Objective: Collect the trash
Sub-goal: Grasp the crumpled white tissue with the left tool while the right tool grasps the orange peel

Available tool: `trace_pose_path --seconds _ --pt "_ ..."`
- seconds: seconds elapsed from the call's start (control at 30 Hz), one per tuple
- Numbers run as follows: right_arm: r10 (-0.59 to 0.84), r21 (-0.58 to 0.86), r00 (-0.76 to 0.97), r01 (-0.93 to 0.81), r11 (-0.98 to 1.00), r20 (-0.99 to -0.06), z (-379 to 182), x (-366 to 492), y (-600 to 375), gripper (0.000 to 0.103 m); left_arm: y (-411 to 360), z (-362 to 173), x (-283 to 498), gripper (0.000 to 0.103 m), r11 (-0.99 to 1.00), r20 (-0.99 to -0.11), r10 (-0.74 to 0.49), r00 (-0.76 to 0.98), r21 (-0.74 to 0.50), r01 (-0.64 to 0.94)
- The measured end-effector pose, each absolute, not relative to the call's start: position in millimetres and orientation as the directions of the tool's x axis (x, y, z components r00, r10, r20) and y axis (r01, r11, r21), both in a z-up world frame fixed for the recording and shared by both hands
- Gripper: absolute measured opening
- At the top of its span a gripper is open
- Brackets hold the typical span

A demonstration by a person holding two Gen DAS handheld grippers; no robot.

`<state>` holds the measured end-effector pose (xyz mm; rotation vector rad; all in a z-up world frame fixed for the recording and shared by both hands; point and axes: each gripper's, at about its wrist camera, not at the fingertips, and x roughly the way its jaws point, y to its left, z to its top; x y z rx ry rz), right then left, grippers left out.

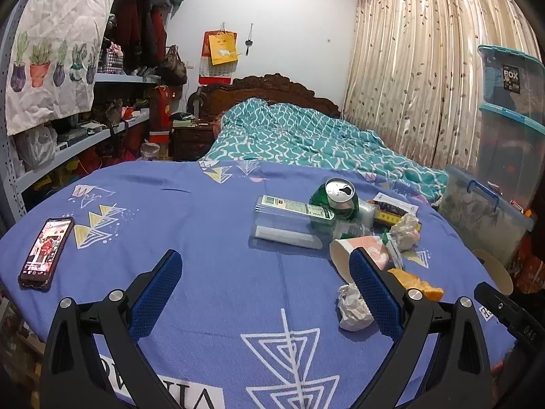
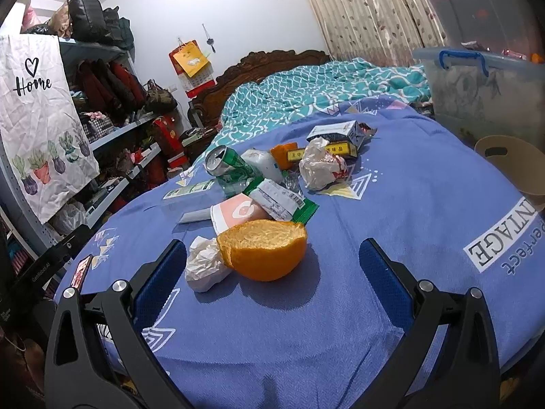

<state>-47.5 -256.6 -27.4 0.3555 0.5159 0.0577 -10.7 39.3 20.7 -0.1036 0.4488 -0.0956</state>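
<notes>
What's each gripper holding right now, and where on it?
Nothing. The left gripper and the right gripper are both open and empty; the orange peel just lies on the tablecloth between the right one's fingers.

Both views are evenly lit by soft indoor light, bright enough to read print on the blue cloth (image 2: 425,204). Shadows are faint; the orange peel (image 2: 264,254) throws a soft shadow toward 4 o'clock, so light falls from about 10 o'clock. The white wall (image 1: 289,17) looks slightly washed out. Fisheye bending curves the shelves (image 1: 102,126) and curtain (image 1: 425,68), and black vignette fills the corners. Focus is sharp mid-frame, softer at the rims.
</notes>
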Motion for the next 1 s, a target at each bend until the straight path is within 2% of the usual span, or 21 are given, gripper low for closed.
trace_pose_path --seconds 0.4,0.67,0.8,0.93,0.97,1.0 --pt "0.159 0.374 0.829 0.064 0.925 -0.537 -50.3 -29.1 -274.9 0.1 9.3 -1.9 14.8 0.094 0.978 -0.498 -0.209 0.842 -0.116 0.174" --pt "0.351 0.399 0.692 -0.098 0.911 -0.63 -74.4 29.3 -267.2 0.1 -30.5 -30.7 46.9 0.094 0.888 -0.596 -0.447 0.667 -0.202 0.414" --pt "0.37 0.402 0.613 -0.091 0.911 -0.699 -87.6 58.8 -263.2 0.1 -36.5 -35.1 49.4 0.094 0.876 -0.605 -0.468 0.645 -0.219 0.43" --pt "0.369 0.367 0.595 -0.13 0.921 -0.714 -87.9 71.8 -250.8 0.1 -36.5 -33.0 50.8 0.094 0.879 -0.606 -0.46 0.649 -0.211 0.427" --pt "0.372 0.363 0.589 -0.14 0.921 -0.717 -88.4 72.9 -247.5 0.099 -38.5 -33.3 51.9 0.094 0.881 -0.61 -0.456 0.648 -0.204 0.428" --pt "0.388 0.367 0.588 -0.162 0.916 -0.71 -87.5 71.9 -245.8 0.093 -39.7 -34.0 52.9 0.094 0.882 -0.616 -0.45 0.646 -0.196 0.428"
